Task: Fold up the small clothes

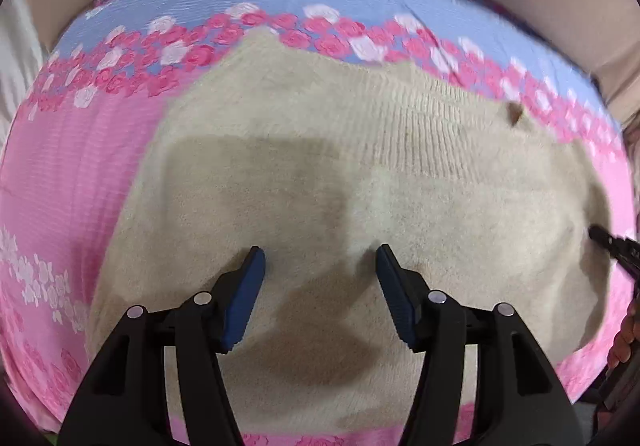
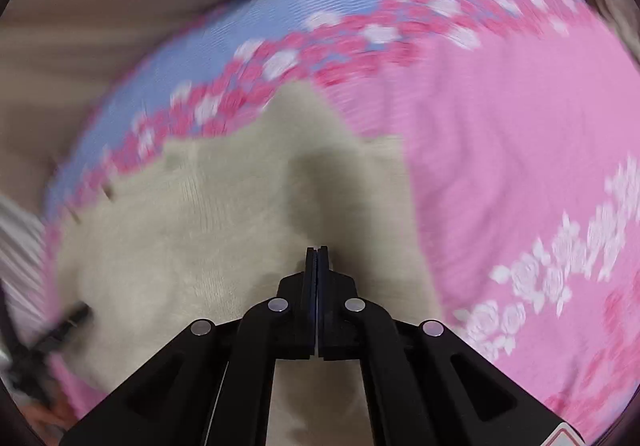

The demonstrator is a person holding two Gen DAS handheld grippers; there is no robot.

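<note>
A plain beige knit garment [image 1: 360, 173] lies on a pink-and-blue sheet [image 1: 72, 173] banded with pink and white roses.

The beige garment [image 1: 360, 173] is a matt, fuzzy knit with a ribbed band toward two o'clock, lying on a finely ribbed pink and blue rose-printed sheet [image 1: 72, 181], while the left tool [image 1: 320, 270] is matt black plastic with shiny metal pins and grooved blue pads [image 1: 248, 298].

Each camera sat on its own gripper and looked steeply down from close above. Both views shared the beige sweater [image 1: 360, 185] [image 2: 224, 230] lying on the pink flowered sheet [image 1: 72, 173] [image 2: 500, 149].
</note>
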